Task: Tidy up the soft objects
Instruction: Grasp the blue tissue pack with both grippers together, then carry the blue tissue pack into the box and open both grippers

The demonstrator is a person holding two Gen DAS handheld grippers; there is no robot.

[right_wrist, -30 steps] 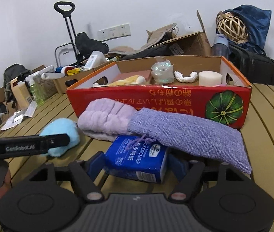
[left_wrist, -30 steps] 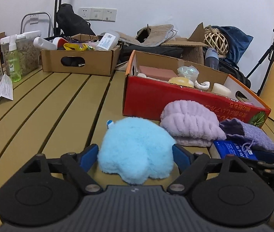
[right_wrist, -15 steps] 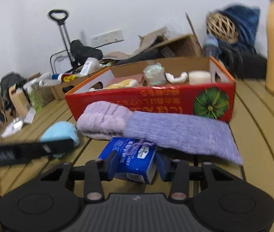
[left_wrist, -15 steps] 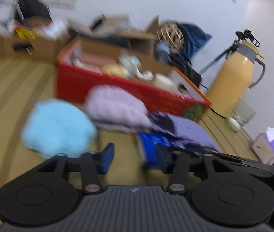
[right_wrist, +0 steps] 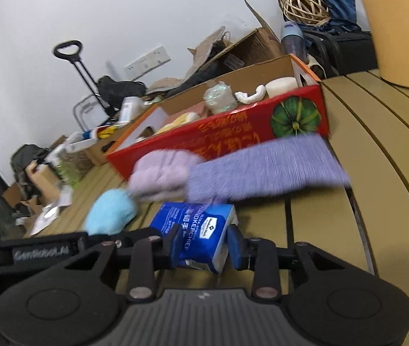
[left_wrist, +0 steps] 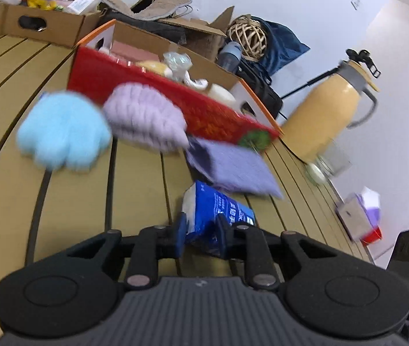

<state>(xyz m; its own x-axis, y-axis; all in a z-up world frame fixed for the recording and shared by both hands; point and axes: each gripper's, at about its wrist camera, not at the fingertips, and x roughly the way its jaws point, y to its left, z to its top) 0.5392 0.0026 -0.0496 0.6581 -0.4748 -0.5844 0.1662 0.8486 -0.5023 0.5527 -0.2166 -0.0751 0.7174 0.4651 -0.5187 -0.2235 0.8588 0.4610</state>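
Both tools grip the same blue tissue pack (left_wrist: 218, 213). In the left wrist view the left tool (left_wrist: 201, 235) has its blue pads pressed against the near end of the pack, one on each side. In the right wrist view the right tool (right_wrist: 204, 243) clamps the pack (right_wrist: 197, 229) in the same way, squeezing its near end between the pads. The pack seems to be raised off the slatted wooden tabletop (left_wrist: 74, 201), though motion blur makes that hard to confirm.

Beyond the pack lies a purple knitted pouch (right_wrist: 265, 168), stretched along the front of a red cardboard box (right_wrist: 233, 132). To the left of the pouch and touching it sits a lilac towel roll (left_wrist: 146, 118), also against the box. A fluffy light-blue mitt (left_wrist: 63, 132) rests on the tabletop just left of the towel roll. A tall yellow jug (left_wrist: 328, 118) stands past the box's right end
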